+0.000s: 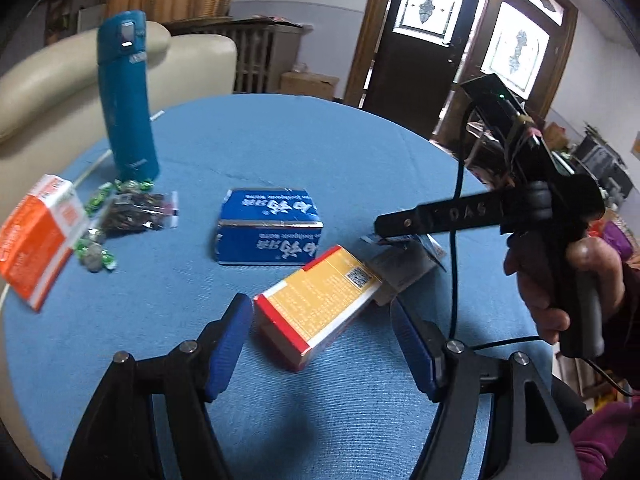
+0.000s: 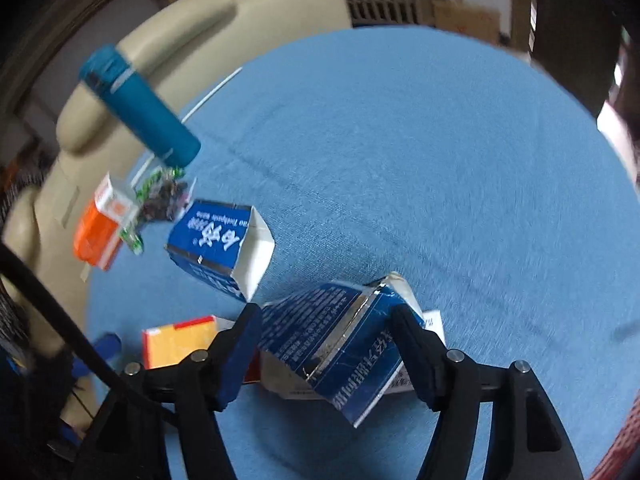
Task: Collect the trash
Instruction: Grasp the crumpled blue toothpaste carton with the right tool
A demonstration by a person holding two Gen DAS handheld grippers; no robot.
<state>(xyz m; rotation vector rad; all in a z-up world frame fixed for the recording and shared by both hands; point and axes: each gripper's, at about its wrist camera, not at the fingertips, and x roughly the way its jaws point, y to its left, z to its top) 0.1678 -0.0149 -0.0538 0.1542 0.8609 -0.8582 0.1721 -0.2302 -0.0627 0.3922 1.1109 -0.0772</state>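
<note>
My left gripper (image 1: 322,316) is open, its blue fingers on either side of the near end of a yellow and red box (image 1: 316,306) lying on the blue table. My right gripper (image 2: 326,336) has its jaws around a crumpled dark blue carton (image 2: 340,340); whether it is squeezed is unclear. It also shows from the side in the left wrist view (image 1: 384,228). A second blue carton (image 1: 270,226) lies mid-table, open-ended in the right wrist view (image 2: 220,244). An orange and white box (image 1: 38,240), green candy wrappers (image 1: 96,254) and a dark plastic bag (image 1: 136,212) lie at the left.
A tall teal flask (image 1: 128,100) stands at the back left of the round blue table (image 1: 280,140). A cream sofa (image 1: 48,80) is behind it. A white stick (image 1: 92,168) lies by the flask. The yellow box also shows in the right wrist view (image 2: 176,340).
</note>
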